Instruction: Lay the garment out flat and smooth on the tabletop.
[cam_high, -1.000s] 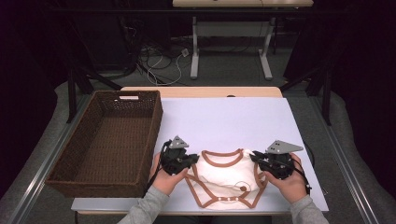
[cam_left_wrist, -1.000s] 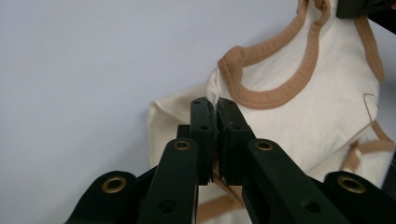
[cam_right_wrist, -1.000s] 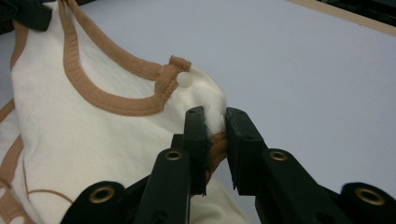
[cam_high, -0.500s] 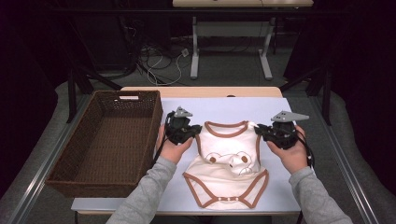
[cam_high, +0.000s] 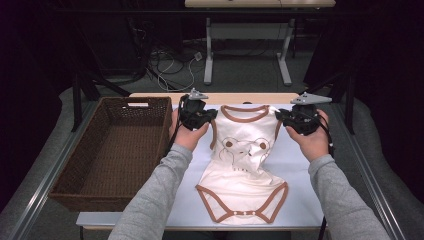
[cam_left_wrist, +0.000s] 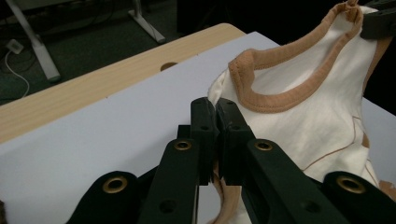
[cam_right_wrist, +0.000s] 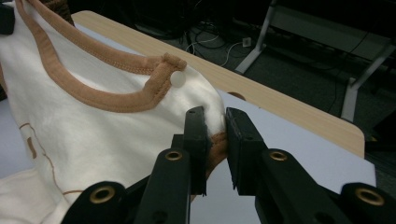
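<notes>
Surface: white mat (cam_high: 300, 165) on a table, dark room behind.
Bodysuit (cam_high: 242, 165): hangs by its shoulders, hem resting on the mat, spread for handling.
Left gripper (cam_high: 207, 116): jaws pinched on one shoulder.
Right gripper (cam_high: 282, 117): jaws clamped on the other shoulder.
Basket (cam_high: 75, 170): beside the mat, likely its destination.

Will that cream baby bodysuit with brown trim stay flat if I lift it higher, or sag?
Probably sag: the cream baby bodysuit with brown trim already drapes and creases between the left gripper and right gripper. It looks light and thin, and its lower end trails on the white table cover, so it would likely swing.

Dark room, grey floor (cam_high: 240, 75), white desk legs (cam_high: 208, 55)
</notes>
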